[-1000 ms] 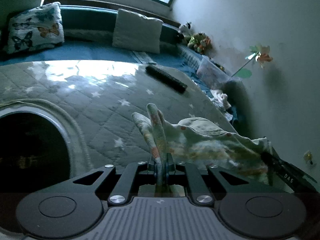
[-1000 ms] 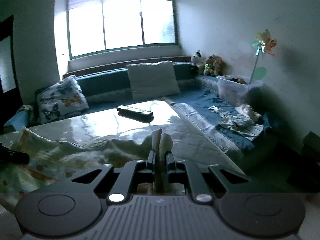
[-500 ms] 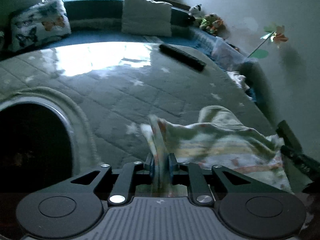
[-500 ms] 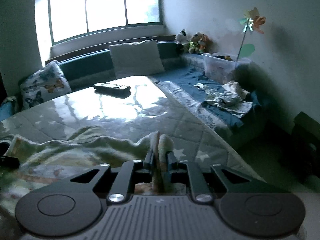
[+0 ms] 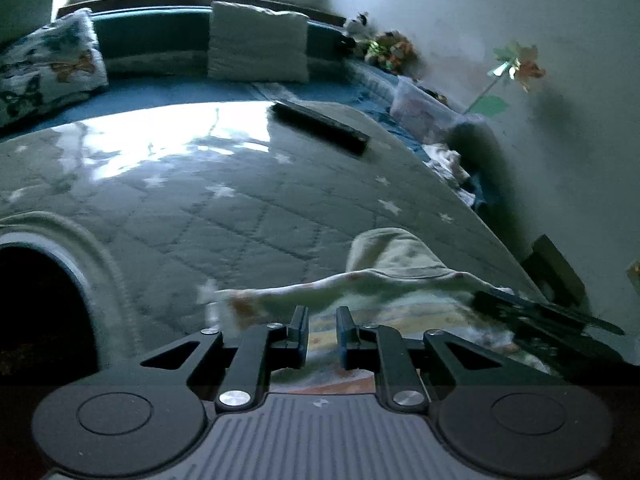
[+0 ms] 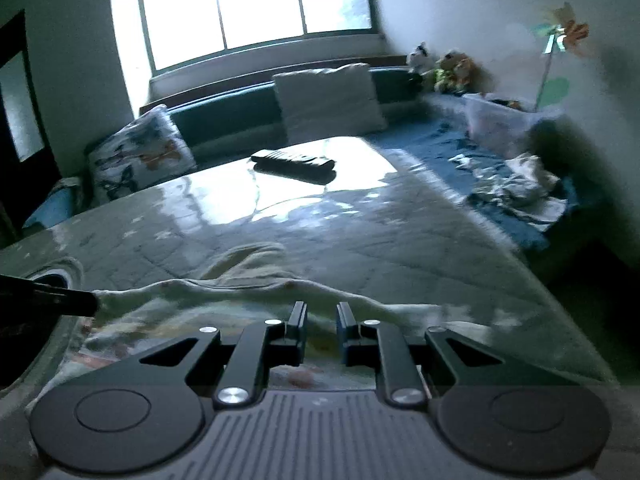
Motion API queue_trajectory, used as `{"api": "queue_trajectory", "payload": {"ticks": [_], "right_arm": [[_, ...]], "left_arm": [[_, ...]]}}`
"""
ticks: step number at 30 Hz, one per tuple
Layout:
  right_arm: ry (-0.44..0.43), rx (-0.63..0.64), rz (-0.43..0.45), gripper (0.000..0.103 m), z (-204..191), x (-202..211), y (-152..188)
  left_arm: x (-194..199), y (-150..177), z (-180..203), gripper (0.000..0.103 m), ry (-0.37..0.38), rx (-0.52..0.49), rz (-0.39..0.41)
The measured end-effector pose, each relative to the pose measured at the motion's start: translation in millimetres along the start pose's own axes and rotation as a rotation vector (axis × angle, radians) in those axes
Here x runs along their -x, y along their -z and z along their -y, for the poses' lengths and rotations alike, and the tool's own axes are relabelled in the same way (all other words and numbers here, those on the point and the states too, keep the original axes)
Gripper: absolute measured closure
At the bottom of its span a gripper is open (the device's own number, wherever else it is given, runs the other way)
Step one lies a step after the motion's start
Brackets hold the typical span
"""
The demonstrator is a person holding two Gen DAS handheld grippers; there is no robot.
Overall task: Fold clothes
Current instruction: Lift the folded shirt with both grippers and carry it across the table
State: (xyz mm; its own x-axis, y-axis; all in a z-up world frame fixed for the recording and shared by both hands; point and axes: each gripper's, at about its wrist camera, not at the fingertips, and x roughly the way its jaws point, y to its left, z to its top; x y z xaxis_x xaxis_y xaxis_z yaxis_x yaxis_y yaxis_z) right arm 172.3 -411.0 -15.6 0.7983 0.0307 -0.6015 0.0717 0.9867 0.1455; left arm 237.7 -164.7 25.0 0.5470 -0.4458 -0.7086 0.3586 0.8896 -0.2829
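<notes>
A: Left wrist view: the left gripper (image 5: 322, 322) sits at the lower middle of the frame with its 2 fingers apart, a clear gap between them and nothing pinched. The garment (image 5: 396, 280), pale with faint orange marks, lies just past the tips, spread from the middle toward the lower right.

B: What is it lying on?

A: A grey quilted cover with white stars (image 5: 248, 216) that fills the middle of the frame. A dark flat remote (image 5: 320, 128) lies on it toward the upper middle, well apart from the garment.

B: And the other tool?

A: In the right wrist view the right gripper (image 6: 321, 318) is also parted, holding nothing. The garment (image 6: 248, 280) lies across the lower middle of that frame, under and just beyond the tips, with a rumpled fold rising behind them. The left gripper's dark tip (image 6: 52, 300) shows at the left edge, touching the cloth.

B: Anything behind?

A: A white cushion (image 6: 328, 100) in the upper middle, a butterfly pillow (image 6: 136, 160) to its left, and a window (image 6: 256, 4) at the top.
</notes>
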Motion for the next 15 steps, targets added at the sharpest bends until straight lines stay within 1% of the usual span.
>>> {"api": "queue_trajectory", "payload": {"ticks": [5, 9, 12, 15], "right_arm": [[-0.017, -0.013, -0.023, 0.087, -6.0, -22.3, -3.5], [-0.014, -0.019, -0.033, 0.087, -5.7, -33.0, -3.8], [-0.015, -0.024, -0.033, 0.087, -4.8, -36.8, -3.1], [-0.015, -0.019, -0.025, 0.087, -6.4, -33.7, -3.4]], "left_arm": [[-27.7, -8.8, 10.1, 0.087, 0.025, -0.015, -0.031], [-48.9, -12.2, 13.1, 0.087, 0.026, -0.018, -0.056], [-55.7, -13.0, 13.2, 0.087, 0.024, -0.021, -0.057], [-53.8, -12.4, 12.8, 0.087, 0.026, -0.020, -0.053]]}}
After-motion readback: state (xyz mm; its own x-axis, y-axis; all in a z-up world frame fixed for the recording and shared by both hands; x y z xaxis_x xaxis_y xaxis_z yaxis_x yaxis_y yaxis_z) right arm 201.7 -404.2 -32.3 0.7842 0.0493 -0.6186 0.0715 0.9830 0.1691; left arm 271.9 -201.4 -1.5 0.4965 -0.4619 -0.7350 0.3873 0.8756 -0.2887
